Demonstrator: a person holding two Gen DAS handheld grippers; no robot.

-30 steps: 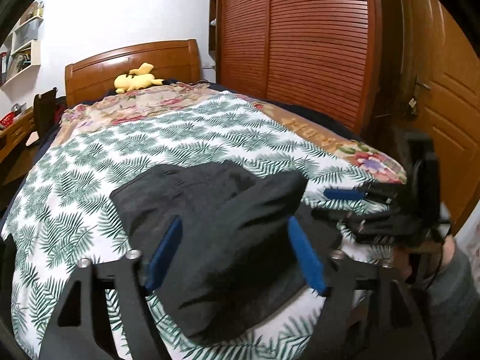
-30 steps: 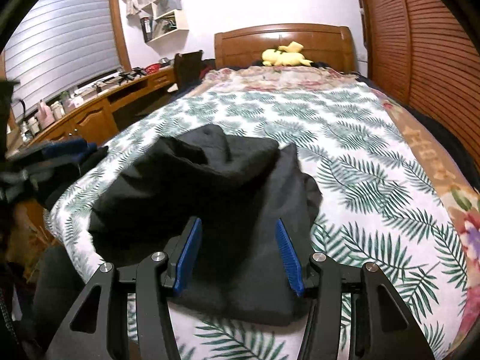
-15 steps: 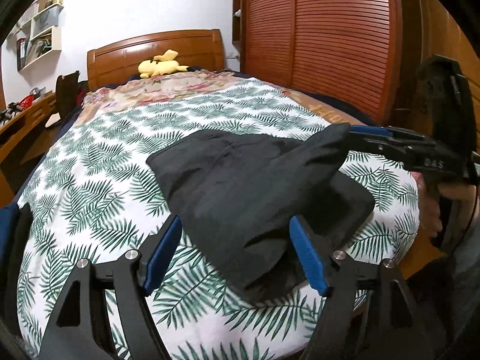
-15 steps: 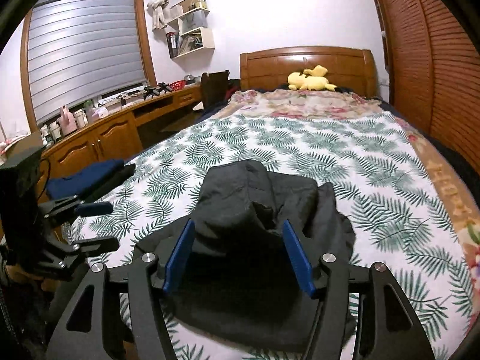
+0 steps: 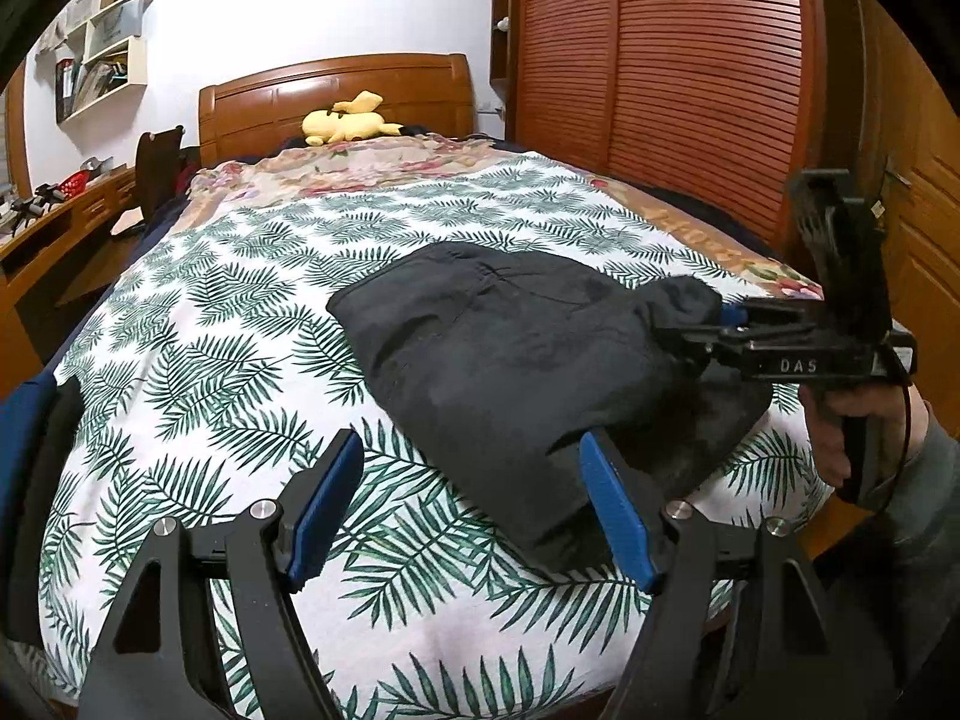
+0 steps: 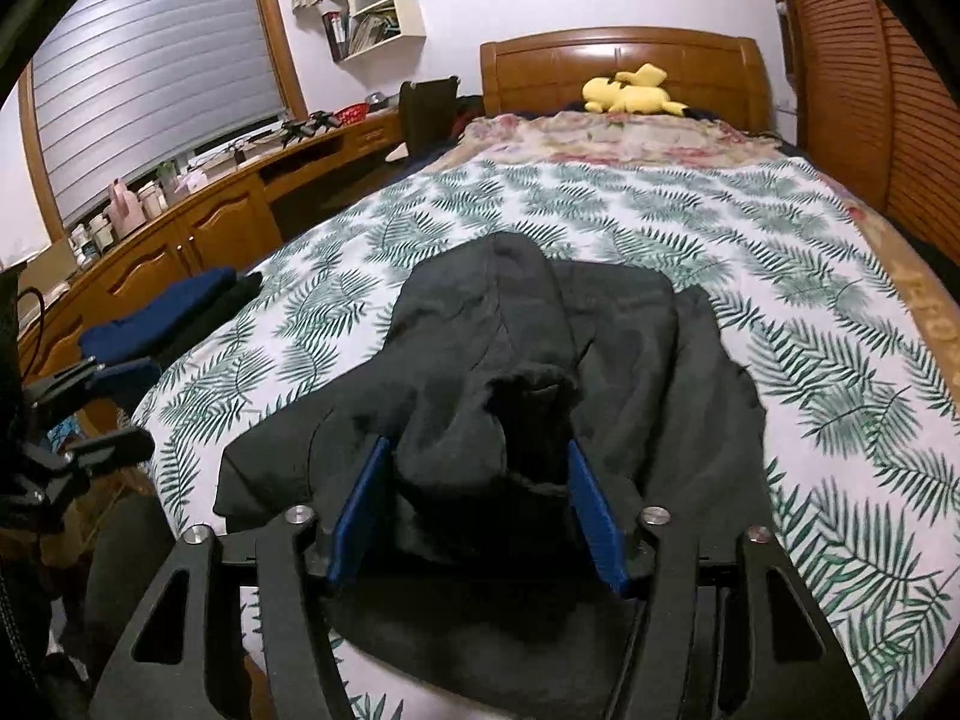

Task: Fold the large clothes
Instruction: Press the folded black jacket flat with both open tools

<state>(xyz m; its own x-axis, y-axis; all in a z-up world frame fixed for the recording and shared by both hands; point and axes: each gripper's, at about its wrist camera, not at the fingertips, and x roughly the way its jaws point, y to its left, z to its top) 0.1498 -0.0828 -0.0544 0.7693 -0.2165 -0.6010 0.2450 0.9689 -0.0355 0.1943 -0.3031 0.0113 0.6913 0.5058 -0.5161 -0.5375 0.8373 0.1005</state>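
A black garment [image 5: 516,354] lies partly folded on the fern-print bed cover [image 5: 240,324], near the foot of the bed. My left gripper [image 5: 468,504] is open and empty, just off the garment's near left edge. My right gripper [image 6: 477,504] is shut on a bunched fold of the black garment [image 6: 528,360] and holds it raised above the rest of the cloth. The right gripper also shows in the left wrist view [image 5: 714,324], at the garment's right end. The left gripper shows at the left edge of the right wrist view [image 6: 90,414].
A yellow plush toy [image 5: 348,120] lies by the wooden headboard [image 5: 336,96]. A slatted wardrobe [image 5: 660,78] runs along the right. A wooden desk [image 6: 198,222] with small items stands left of the bed. Folded blue and dark clothes [image 6: 162,312] lie at the bed's left edge.
My right gripper has closed on a fold of the garment and lifted it. My left gripper has pulled back to the left, off the cloth.
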